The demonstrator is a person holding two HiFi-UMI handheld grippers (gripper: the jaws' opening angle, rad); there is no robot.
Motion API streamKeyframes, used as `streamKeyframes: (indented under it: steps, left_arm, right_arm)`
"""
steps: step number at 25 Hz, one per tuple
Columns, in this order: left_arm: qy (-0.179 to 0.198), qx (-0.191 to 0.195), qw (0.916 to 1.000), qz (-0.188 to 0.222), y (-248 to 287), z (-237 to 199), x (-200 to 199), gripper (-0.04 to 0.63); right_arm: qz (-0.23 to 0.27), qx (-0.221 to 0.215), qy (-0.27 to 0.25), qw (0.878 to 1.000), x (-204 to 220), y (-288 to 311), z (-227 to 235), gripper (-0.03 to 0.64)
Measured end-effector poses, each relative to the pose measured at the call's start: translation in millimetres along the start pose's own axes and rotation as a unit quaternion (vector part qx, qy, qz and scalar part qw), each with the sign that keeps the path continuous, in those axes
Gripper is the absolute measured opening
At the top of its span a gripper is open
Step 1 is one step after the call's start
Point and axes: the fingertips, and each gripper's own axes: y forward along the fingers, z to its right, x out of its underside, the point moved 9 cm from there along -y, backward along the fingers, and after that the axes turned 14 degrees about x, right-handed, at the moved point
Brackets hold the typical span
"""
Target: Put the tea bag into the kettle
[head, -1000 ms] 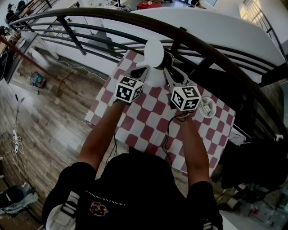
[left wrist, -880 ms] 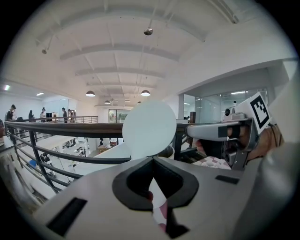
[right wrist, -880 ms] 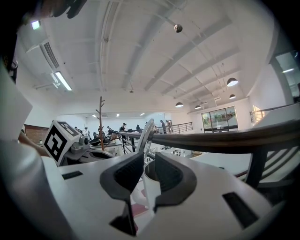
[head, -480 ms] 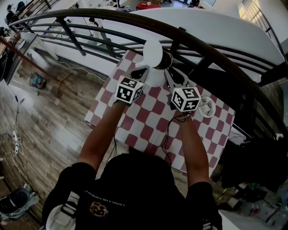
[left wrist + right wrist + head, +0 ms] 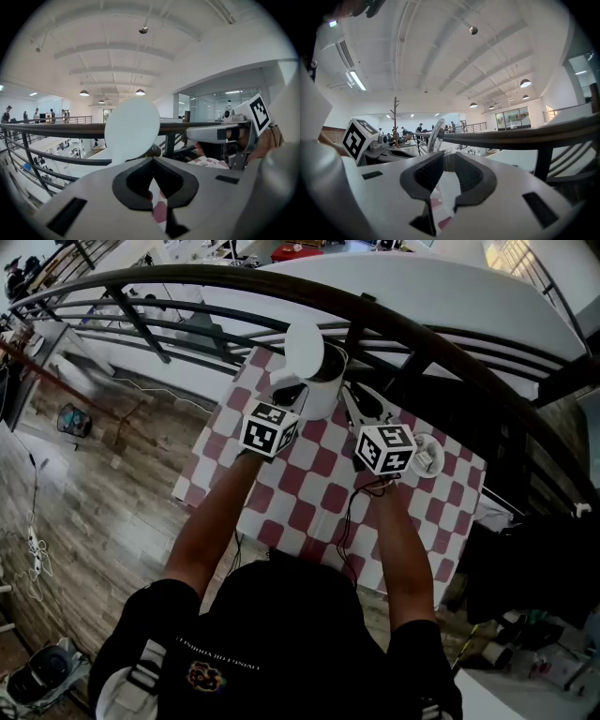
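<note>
Right gripper view — tea bag (image 5: pixel 449 189) hangs long-axis vertical from right tool (image 5: pixel 449 158).

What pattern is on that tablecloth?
Red and white checks cover the tablecloth; the head view shows it best.

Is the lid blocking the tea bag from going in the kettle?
No. The left gripper holds the lid tipped up, so the kettle is open. Nothing visible stands between it and the tea bag in the right gripper.
</note>
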Motion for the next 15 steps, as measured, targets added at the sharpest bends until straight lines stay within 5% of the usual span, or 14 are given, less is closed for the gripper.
streamKeyframes:
  steps: [15]
  left_arm:
    - [0.026,0.076,0.9967,-0.009,66,57,-12,-0.002]
  right_arm:
    - [0.0,0.088,0.016,0.996,12,-66,70,0.084]
